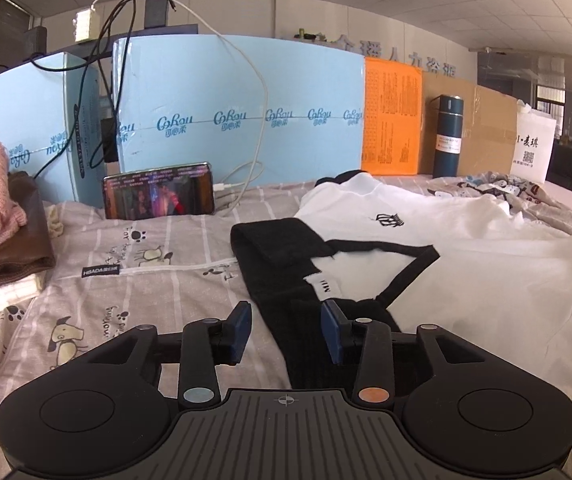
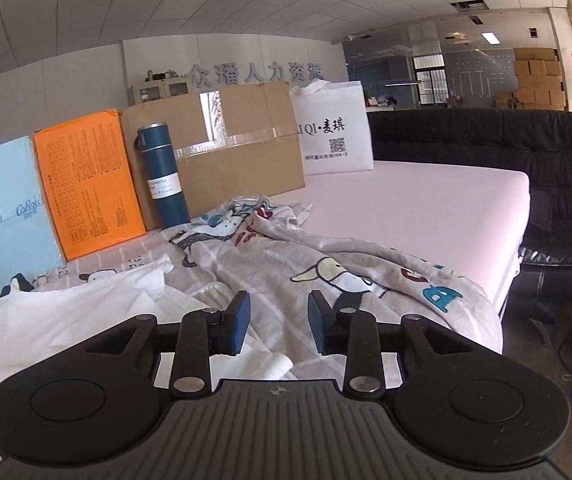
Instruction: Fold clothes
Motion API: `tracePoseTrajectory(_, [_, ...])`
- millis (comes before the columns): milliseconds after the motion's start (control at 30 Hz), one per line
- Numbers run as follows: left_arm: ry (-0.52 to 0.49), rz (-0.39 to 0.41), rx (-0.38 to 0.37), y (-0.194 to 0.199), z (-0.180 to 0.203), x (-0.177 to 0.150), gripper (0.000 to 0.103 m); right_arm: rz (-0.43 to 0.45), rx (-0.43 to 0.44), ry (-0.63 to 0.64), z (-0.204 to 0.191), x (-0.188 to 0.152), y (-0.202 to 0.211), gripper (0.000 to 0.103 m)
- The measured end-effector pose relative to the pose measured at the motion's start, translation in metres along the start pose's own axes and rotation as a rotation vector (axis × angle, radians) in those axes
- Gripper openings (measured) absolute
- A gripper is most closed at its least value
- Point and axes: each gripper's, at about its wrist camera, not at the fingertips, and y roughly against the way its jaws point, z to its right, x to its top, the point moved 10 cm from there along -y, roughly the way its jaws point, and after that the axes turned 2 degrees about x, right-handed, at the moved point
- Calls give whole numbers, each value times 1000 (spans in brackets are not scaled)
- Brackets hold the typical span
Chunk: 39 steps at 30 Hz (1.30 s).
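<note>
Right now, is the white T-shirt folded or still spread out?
Partly folded: the white T-shirt lies mostly spread on the bed, with its black sleeve turned in across the front. The far side is rumpled.

Ahead of me the blue boards carry the brand "CoRou" printed over and over in a row, with small Chinese characters under each that I can't make out. A small dark tag on the bedsheet reads "HSADA". The sheet's print includes the word "morning" beside a cartoon dog. On the white bag I read "QI·麦琪" above a QR code, and a line below it ending "104-3". The wall sign spells "众瑶人力资源". The flask has a white label starting "BOTTLE". The orange board is full of print too small to read.
</note>
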Motion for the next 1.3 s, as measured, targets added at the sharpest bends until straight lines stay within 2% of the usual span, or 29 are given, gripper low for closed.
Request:
tracePoseTrajectory(33, [-3, 17, -54, 1, 13, 4, 48, -14, 61, 18, -9, 2, -6, 44])
tracePoseTrajectory(100, [-12, 27, -142, -1, 34, 7, 49, -86, 127, 77, -28, -2, -25, 47])
tracePoseTrajectory(167, [-24, 18, -196, -6, 51, 5, 49, -159, 124, 118, -34, -12, -45, 47])
tracePoseTrajectory(267, [-29, -25, -223, -18, 63, -4, 49, -231, 84, 162, -32, -28, -56, 43])
tracePoseTrajectory(300, [-29, -42, -230, -21, 65, -7, 49, -246, 72, 181, -30, -33, -56, 34])
tracePoseTrajectory(333, [-22, -55, -240, -23, 65, -10, 49, -254, 66, 195, -29, -36, -54, 18])
tracePoseTrajectory(367, [-9, -66, -247, -25, 64, -11, 49, -259, 64, 196, -25, -40, -50, 12])
tracePoseTrajectory(433, [16, -85, -256, -27, 61, -13, 50, -248, 73, 180, -18, -43, -39, 6])
tracePoseTrajectory(500, [41, -102, -263, -30, 58, -15, 50, -217, 62, 185, -13, -42, -24, 6])
tracePoseTrajectory(567, [63, -116, -270, -32, 55, -17, 50, -209, 54, 190, -11, -42, -12, 6])
tracePoseTrajectory(767, [86, -120, -281, -33, 52, -18, 55, -276, 70, 227, -14, -51, -11, 6])
tracePoseTrajectory(800, [91, -120, -283, -33, 52, -18, 56, -275, 74, 222, -15, -47, -11, 12])
tracePoseTrajectory(833, [95, -119, -286, -33, 51, -17, 56, -264, 75, 212, -15, -40, -10, 27])
tracePoseTrajectory(900, [102, -120, -290, -33, 51, -17, 57, -211, 89, 202, -21, -21, -11, 42])
tracePoseTrajectory(1000, [106, -118, -291, -33, 51, -17, 57, -139, 133, 224, -38, 10, -24, 41])
tracePoseTrajectory(1033, [108, -117, -290, -33, 51, -17, 57, -143, 156, 229, -45, 15, -35, 41])
tracePoseTrajectory(1133, [125, -112, -284, -33, 48, -17, 58, -212, 232, 234, -65, 19, -80, 40])
tracePoseTrajectory(1200, [140, -111, -281, -33, 45, -17, 59, -281, 249, 217, -71, 10, -113, 36])
tracePoseTrajectory(1300, [147, -114, -280, -34, 44, -17, 60, -347, 258, 238, -79, -5, -141, 31])
